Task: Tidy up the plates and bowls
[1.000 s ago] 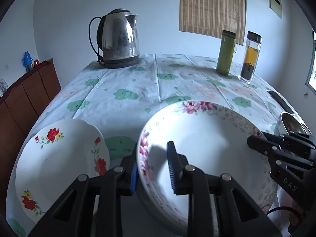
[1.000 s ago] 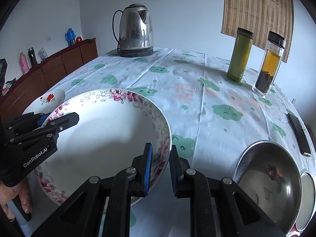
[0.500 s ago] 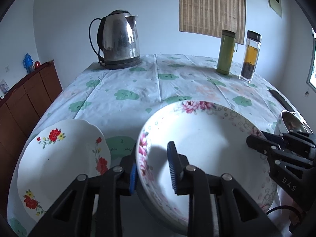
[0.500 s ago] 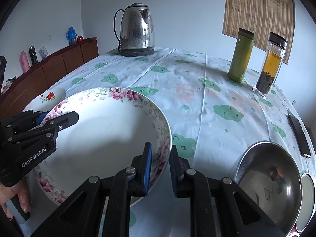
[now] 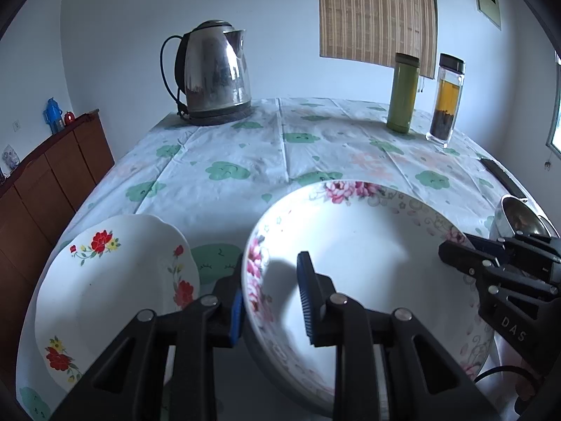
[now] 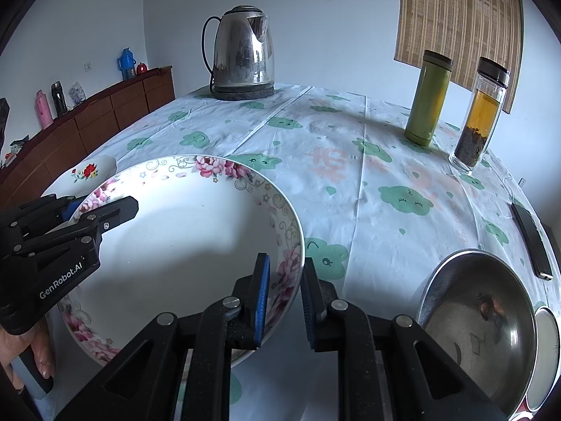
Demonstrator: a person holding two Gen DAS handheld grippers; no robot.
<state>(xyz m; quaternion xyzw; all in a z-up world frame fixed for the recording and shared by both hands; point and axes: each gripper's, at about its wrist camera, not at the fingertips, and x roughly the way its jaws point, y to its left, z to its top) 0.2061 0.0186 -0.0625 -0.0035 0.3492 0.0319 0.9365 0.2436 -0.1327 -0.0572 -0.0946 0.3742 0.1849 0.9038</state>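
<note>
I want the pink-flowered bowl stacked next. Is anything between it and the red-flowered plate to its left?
Nothing visible: only bare tablecloth separates the pink-flowered bowl from the red-flowered plate. Both hand-held grippers are clamped on its rim.

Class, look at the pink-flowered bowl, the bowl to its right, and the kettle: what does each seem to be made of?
Pink-flowered bowl: probably glazed ceramic, a glossy white surface with printed flowers, though melamine can't be excluded.
Metal bowl: likely stainless steel, grey with dull reflections.
Kettle: polished steel body mirroring the room, with a black handle, probably plastic.
</note>
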